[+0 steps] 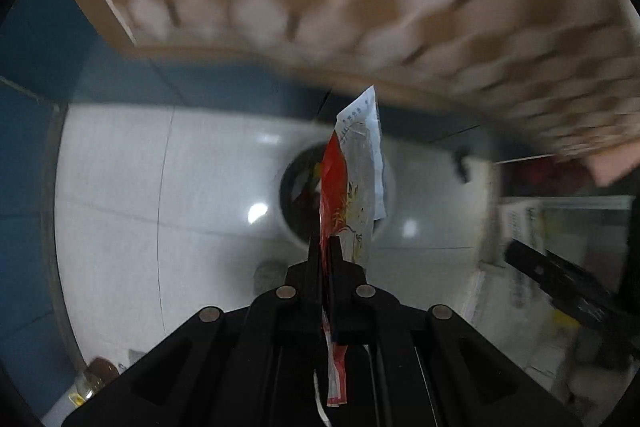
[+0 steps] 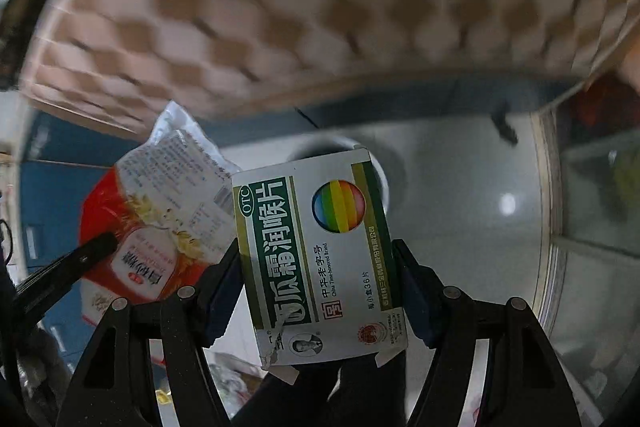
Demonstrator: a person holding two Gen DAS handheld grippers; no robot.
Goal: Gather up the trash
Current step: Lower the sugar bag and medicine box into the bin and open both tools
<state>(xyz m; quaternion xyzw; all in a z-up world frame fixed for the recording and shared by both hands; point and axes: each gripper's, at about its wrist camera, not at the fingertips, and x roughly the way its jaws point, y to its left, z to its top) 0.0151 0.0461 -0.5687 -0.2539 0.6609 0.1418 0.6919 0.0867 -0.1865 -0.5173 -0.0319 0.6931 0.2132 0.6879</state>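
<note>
Evidently the carrying step is in hand: both pieces of trash are lifted and held above the round dark-mouthed waste bin [image 1: 304, 195] standing on the pale glossy tiled floor [image 1: 160, 187]; the drop itself looks not yet done. The left gripper [image 1: 325, 247] is clenched on a crinkled red-and-white plastic snack wrapper [image 1: 352, 179], which stands edge-on between the closed jaws and reaches forward over the bin's opening; its tail hangs back under the fingers. The right gripper [image 2: 318, 259] grasps a flat white-and-green cardboard medicine box with a rainbow disc [image 2: 320, 255] by its two long edges, the box hiding most of the bin's rim [image 2: 380, 183] beyond. In the right view the wrapper [image 2: 160, 211] sits just left of the box. Next, I judge, each claw must be brought squarely over the opening and released; the light wrapper could cling or drift aside.
</note>
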